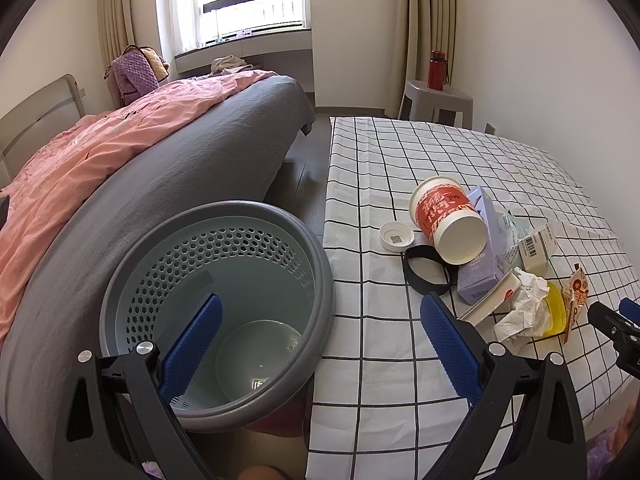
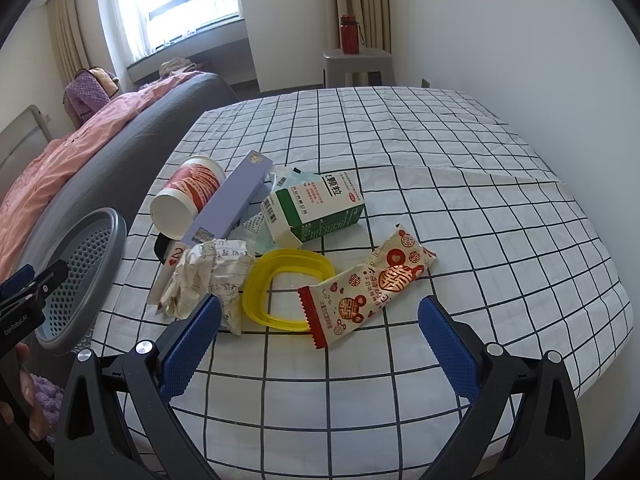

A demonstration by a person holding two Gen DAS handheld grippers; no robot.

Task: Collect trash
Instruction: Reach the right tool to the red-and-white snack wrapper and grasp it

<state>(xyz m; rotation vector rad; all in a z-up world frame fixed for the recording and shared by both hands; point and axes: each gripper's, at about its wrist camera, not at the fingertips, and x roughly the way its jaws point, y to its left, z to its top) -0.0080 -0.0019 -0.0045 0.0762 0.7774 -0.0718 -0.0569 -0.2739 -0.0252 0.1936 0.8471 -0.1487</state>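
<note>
Your fingers are spread wide on both grippers, and neither holds anything. The left gripper (image 1: 318,344) hovers over the rim of the grey perforated wastebasket (image 1: 160,256), which stands on the floor between the bed (image 1: 192,152) and the checked tablecloth (image 1: 380,360); one pad (image 1: 192,344) hangs inside the basket mouth. The right gripper (image 2: 318,344) faces the trash pile on the cloth, its left pad (image 2: 192,344) just beside the crumpled paper (image 2: 208,276).

The trash is tightly heaped. The red-and-white snack wrapper (image 2: 372,284) overlaps the yellow plastic ring (image 2: 280,292), and the paper touches that ring. If you close on the wrapper's near edge, you may catch the ring too and drag it along, or pinch the tablecloth and pull a fold up with it. The wrapper looks thin and slick, so a shallow bite could slip.

Farther back, the paper cup (image 2: 188,196) lies on its side and may roll toward the table edge if nudged. The lilac box (image 2: 228,204) leans across it, and the green-and-white carton (image 2: 312,208) sits against the heap, so disturbing one could topple the others.

The basket sits below the table edge; release only once you are clearly over its mouth, or the light pieces may land on the floor.
</note>
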